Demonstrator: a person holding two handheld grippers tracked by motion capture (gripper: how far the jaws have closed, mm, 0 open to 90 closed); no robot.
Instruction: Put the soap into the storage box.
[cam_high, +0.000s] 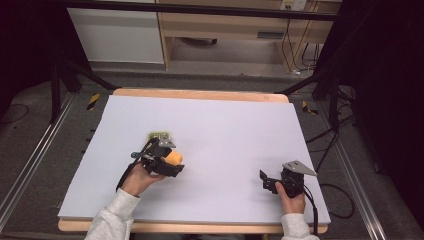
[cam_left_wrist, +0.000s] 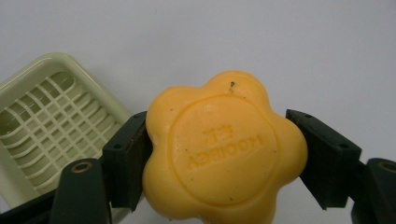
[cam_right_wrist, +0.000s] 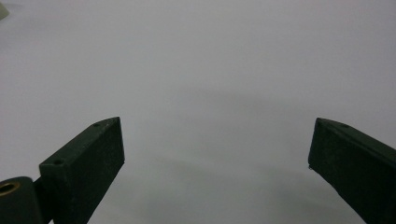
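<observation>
A flower-shaped orange soap (cam_left_wrist: 222, 151) with a stamped round centre sits between the two black jaws of my left gripper (cam_left_wrist: 219, 156), which is shut on it from both sides. From above, the same soap (cam_high: 174, 158) shows at the tip of my left gripper (cam_high: 172, 162), left of the table's middle. A pale green slatted soap dish (cam_left_wrist: 51, 123) lies just beside and behind the soap; in the high view the soap dish (cam_high: 160, 135) is partly hidden by the gripper. My right gripper (cam_right_wrist: 217, 163) stands open over bare table, and from above this right gripper (cam_high: 265, 181) rests near the front right.
The work surface is a pale lilac sheet (cam_high: 225, 130) on a wooden table. Black frame legs (cam_high: 60, 85) and cables (cam_high: 325, 145) stand beyond the table's sides, with shelving at the back.
</observation>
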